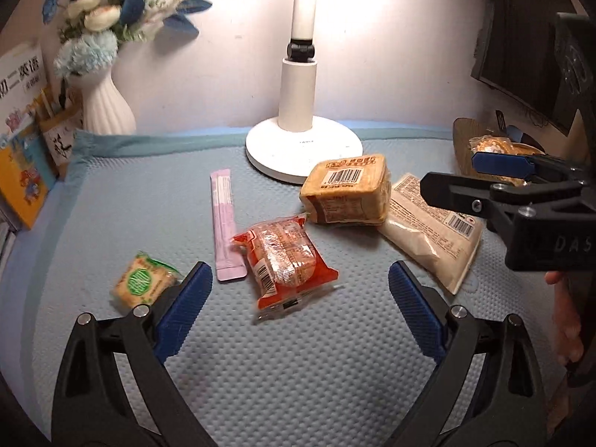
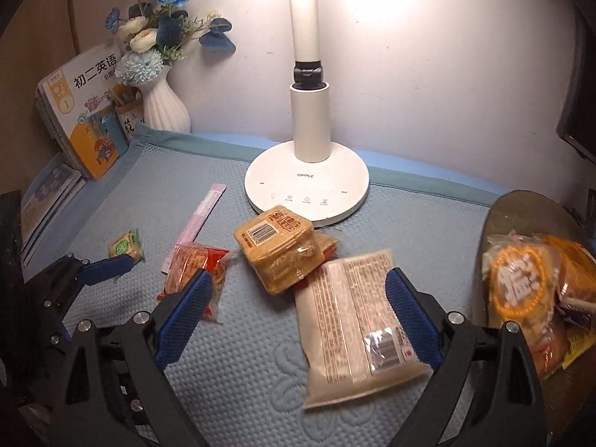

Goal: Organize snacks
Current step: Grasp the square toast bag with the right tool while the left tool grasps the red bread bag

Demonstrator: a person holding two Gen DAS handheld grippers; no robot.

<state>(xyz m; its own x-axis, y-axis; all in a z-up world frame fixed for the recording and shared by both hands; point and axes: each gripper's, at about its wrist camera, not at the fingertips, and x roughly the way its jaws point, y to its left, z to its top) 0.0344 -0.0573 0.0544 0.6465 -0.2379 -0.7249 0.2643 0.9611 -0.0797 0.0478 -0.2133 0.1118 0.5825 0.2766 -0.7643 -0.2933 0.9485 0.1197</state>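
A red snack pack [image 1: 285, 260] lies on the blue mat [image 1: 149, 193], just ahead of my open left gripper [image 1: 298, 290]. Left of it are a pink stick sachet [image 1: 225, 223] and a small green-labelled biscuit pack [image 1: 143, 283]. Behind sits a tan cracker pack [image 1: 346, 190] beside a long white pouch [image 1: 432, 231]. My right gripper [image 2: 298, 298] is open over the white pouch [image 2: 357, 327], its fingers either side of it. A wooden tray [image 2: 521, 208] at right holds several snack packs [image 2: 521, 287]. The tan pack [image 2: 279, 249] and red pack [image 2: 193, 272] lie left of the pouch.
A white desk lamp [image 1: 301, 111] stands at the back centre. A white vase with blue flowers [image 1: 104, 100] and books [image 2: 85, 111] crowd the back left corner. A dark object [image 1: 521, 56] hangs on the wall at right. A hand [image 1: 566, 320] grips the right gripper.
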